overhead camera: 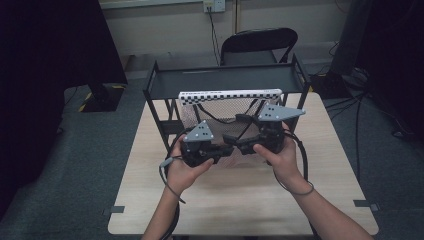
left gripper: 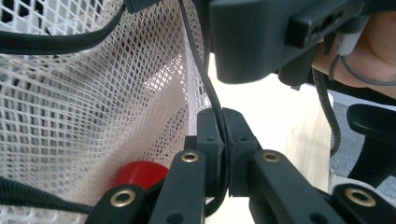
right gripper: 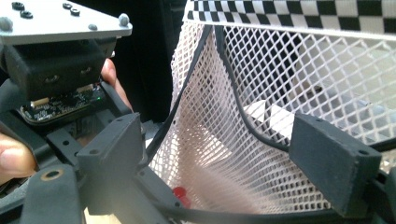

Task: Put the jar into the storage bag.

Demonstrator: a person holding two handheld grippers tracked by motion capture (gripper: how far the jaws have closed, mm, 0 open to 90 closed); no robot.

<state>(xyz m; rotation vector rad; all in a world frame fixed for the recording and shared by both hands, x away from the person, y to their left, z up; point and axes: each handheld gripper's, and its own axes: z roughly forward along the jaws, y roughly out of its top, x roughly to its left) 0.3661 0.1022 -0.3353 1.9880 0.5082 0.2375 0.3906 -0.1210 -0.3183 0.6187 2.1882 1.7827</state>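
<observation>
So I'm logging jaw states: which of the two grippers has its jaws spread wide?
The right gripper: in its own view its jaws stand far apart, with white net between them. The left gripper has its jaws pressed together on a black cable.

Left claw (left gripper: 227, 154) closed on black cable (left gripper: 212, 95), white mesh (left gripper: 93, 107), red object (left gripper: 140, 173)

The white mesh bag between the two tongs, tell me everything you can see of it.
The white mesh bag is soft netting with diamond-shaped openings, topped by a stiff black-and-white checkered band. It hangs from the front of the black metal rack on the wooden table, sagging in loose folds. Something red shows low down through the netting; what it is cannot be told. Black cables lie across the mesh. The left tongs are closed, with a cable between them, right beside the netting; the right tongs gape around it.
</observation>
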